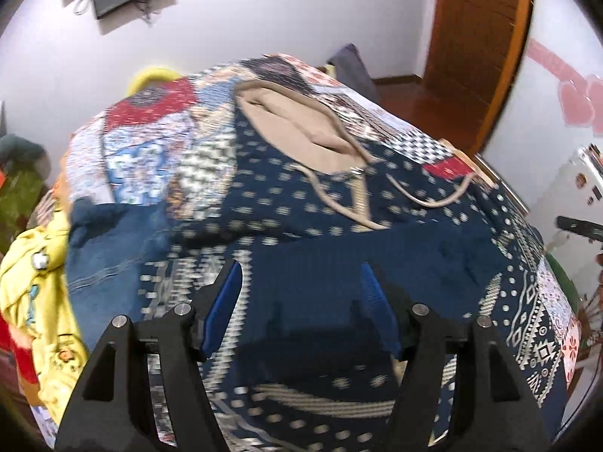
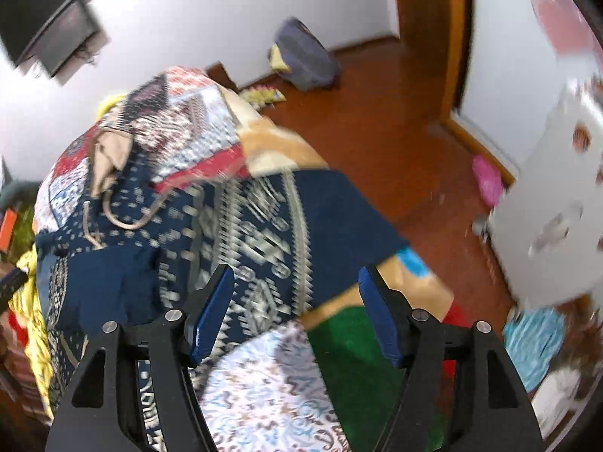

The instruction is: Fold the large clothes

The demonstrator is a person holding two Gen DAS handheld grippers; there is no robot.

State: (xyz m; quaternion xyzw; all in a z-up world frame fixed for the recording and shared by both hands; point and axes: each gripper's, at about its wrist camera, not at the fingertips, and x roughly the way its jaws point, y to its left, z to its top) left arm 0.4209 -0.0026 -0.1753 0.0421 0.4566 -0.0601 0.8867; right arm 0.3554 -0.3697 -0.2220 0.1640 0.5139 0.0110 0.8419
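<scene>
A navy patterned hoodie (image 1: 312,226) with a beige-lined hood (image 1: 297,128) and beige drawstrings lies spread on a patchwork-covered bed (image 1: 150,139). My left gripper (image 1: 301,275) is open and empty, hovering just above the hoodie's lower body. In the right wrist view the hoodie (image 2: 241,233) lies left of centre, its hood (image 2: 109,158) at the far end. My right gripper (image 2: 297,282) is open and empty above the hoodie's right edge, near the bed's side.
A pile of yellow clothing (image 1: 41,282) lies at the bed's left edge. The wooden floor (image 2: 395,143) lies to the right, with a grey bag (image 2: 305,56), a pink item (image 2: 488,180) and a white cabinet (image 2: 546,203). A wooden door (image 1: 478,45) stands beyond.
</scene>
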